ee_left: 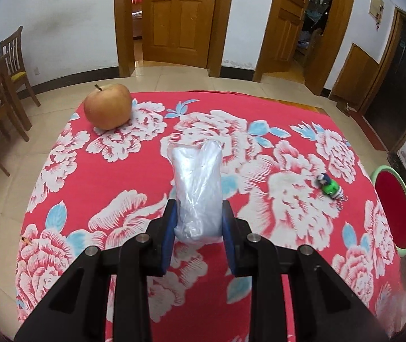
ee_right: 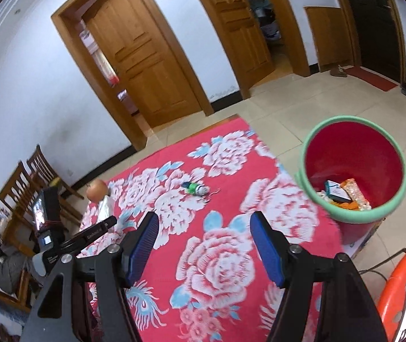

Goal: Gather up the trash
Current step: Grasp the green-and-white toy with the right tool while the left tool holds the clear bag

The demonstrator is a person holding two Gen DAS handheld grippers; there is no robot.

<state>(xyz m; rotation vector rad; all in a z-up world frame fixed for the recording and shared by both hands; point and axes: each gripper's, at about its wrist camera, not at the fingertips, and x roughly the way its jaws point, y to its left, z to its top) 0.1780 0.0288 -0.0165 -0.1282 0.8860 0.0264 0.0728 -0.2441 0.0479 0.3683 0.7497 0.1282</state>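
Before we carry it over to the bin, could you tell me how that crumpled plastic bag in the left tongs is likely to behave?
The plastic bag looks thin and crinkled, so probably very light and floppy. It bulges between the left tongs, suggesting it squashes easily. Its glossy film may slip if the grip loosens.

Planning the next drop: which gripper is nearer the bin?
Right. The open right gripper hovers over the table's edge beside the bin; the left gripper, holding the plastic bag, is farther across the table.
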